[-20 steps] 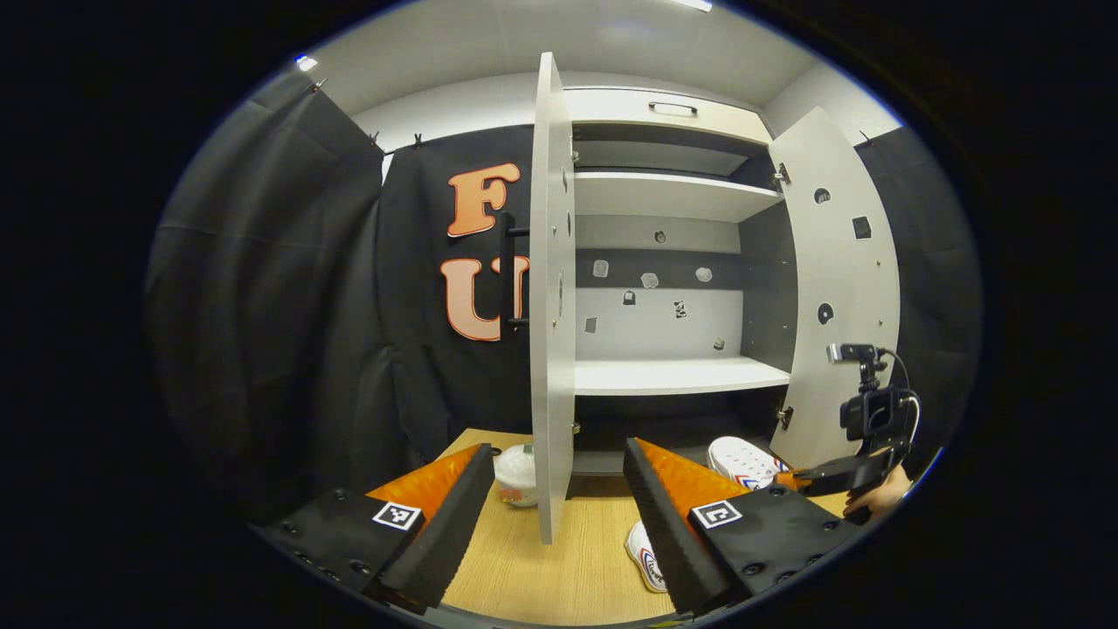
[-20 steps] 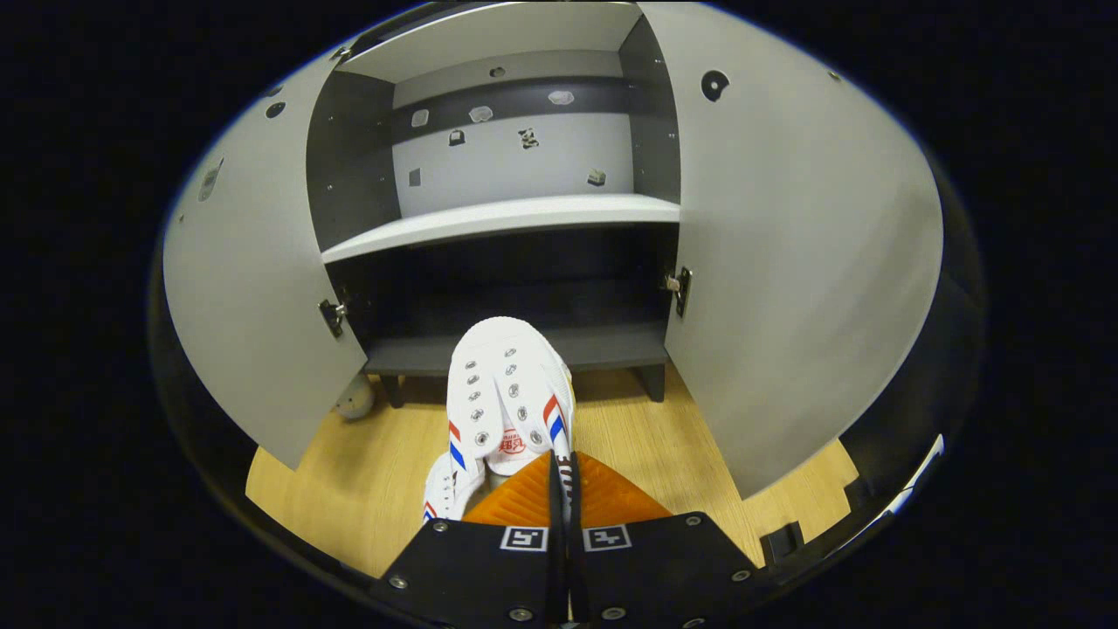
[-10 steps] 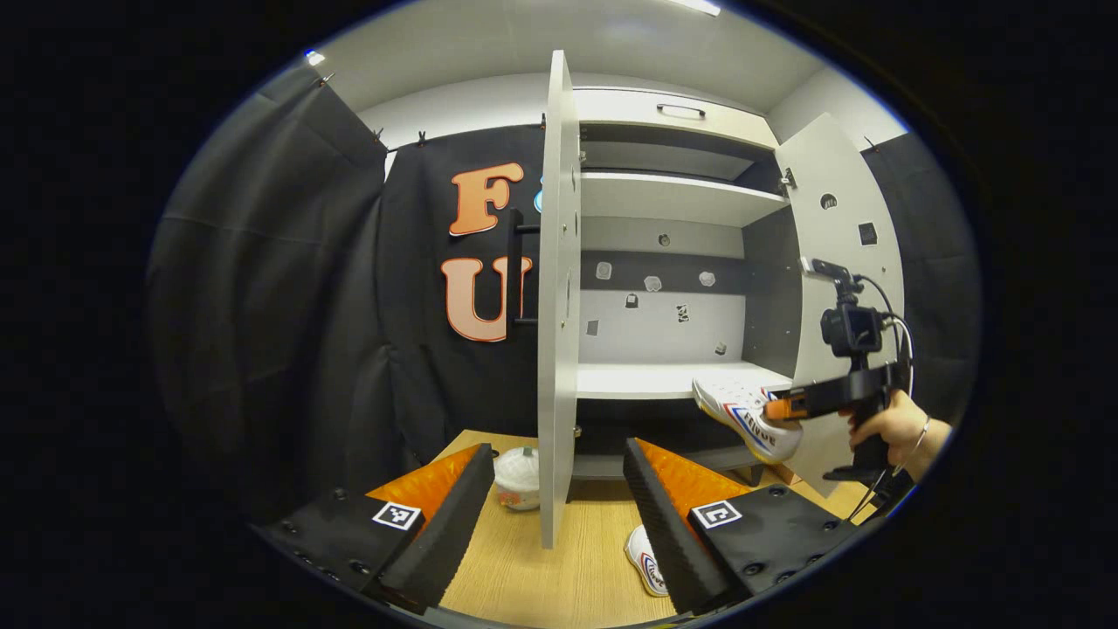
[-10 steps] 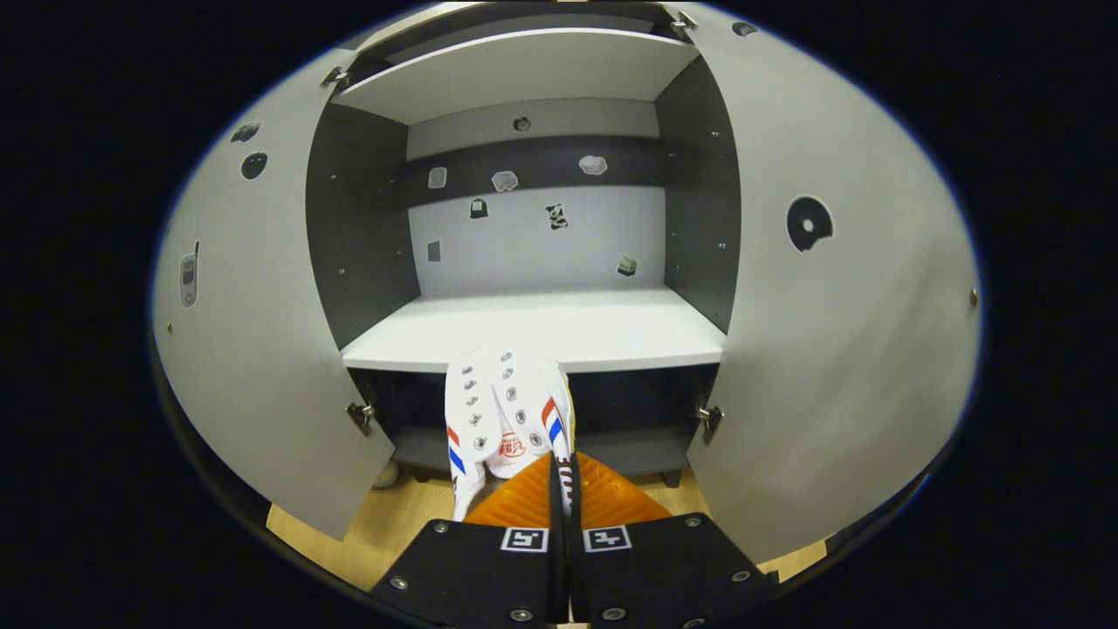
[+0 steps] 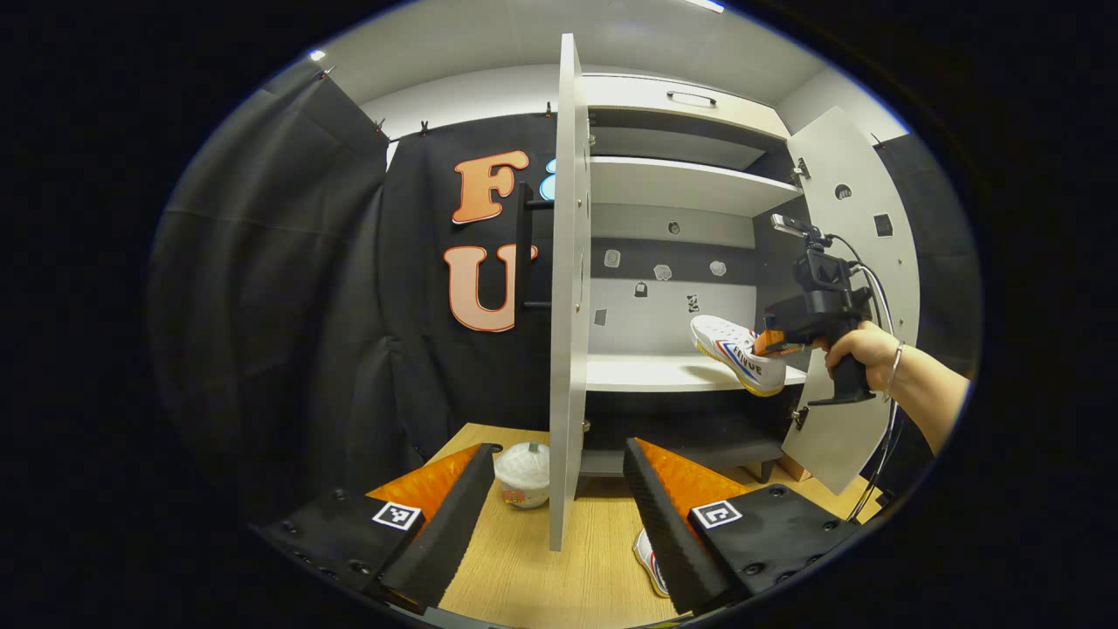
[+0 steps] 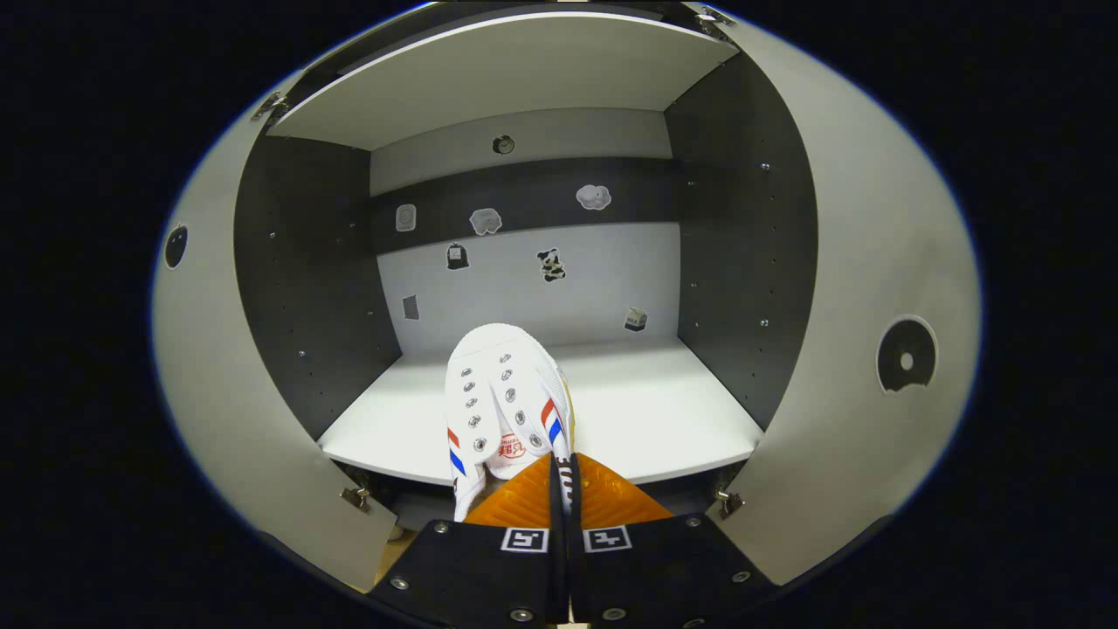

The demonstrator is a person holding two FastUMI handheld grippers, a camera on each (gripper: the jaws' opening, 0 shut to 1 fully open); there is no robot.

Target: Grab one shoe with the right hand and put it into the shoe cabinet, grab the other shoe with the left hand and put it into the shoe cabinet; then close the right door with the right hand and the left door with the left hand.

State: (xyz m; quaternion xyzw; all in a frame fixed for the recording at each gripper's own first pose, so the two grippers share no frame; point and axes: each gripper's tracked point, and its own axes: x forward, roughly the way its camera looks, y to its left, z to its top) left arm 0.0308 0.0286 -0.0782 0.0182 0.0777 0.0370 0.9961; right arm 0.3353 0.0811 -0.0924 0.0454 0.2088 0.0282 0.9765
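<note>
Above the white shelf (image 6: 611, 411), right gripper (image 6: 559, 489) has raised the shoe (image 6: 502, 402).

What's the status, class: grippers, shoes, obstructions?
Right gripper shut on first shoe, above middle shelf. Left gripper open, idle. Second shoe on floor. Both doors open.

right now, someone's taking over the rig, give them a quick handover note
Right gripper: shut on the first shoe, held over the front of the cabinet's middle shelf, not yet set down.
Left gripper: open, empty, low over the floor, just in front of the left door's edge.
Second shoe: on the floor by the left gripper's fingers.
Both doors open.
Left: release the first shoe on the shelf, shelve the second, close the right door, then the left.
</note>
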